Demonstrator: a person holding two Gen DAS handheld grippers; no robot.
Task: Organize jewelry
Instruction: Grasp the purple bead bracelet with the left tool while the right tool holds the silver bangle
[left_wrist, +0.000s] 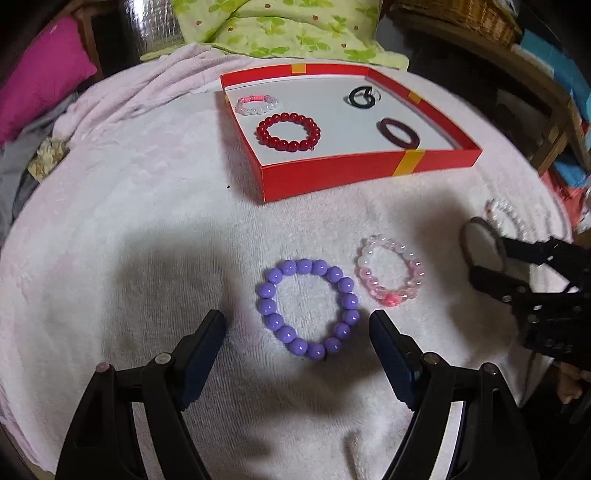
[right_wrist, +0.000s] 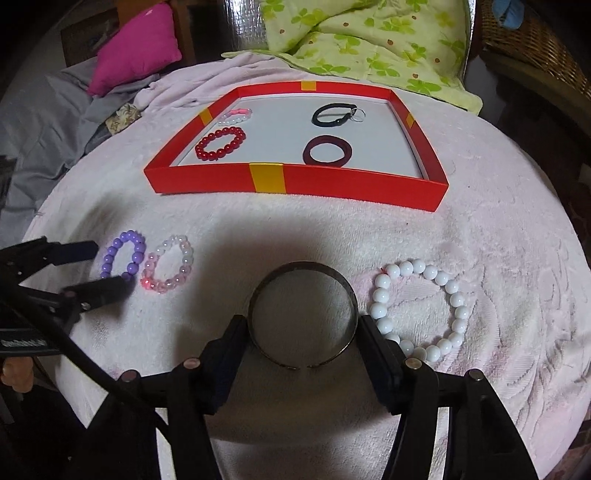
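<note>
Towel (right_wrist: 332, 229), pale pink, covers table before green quilt (right_wrist: 369, 40).

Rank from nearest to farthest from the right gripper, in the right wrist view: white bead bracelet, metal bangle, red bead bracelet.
1. metal bangle, between the right gripper fingers.
2. white bead bracelet, just right.
3. red bead bracelet, in the far red box.

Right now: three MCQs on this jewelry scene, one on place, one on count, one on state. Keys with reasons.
1. The purple bead bracelet lies:
A. in the red box
B. on the towel between the left gripper's fingers
C. on the pillow

2. Pieces inside the red box:
A. two
B. four
C. six

3. The right gripper:
A. shut, empty
B. wide open over nothing
C. closed on the metal bangle

Answers: B, open fingers flank it; B, four pieces lie inside; C, both pads touch the bangle's sides.
</note>
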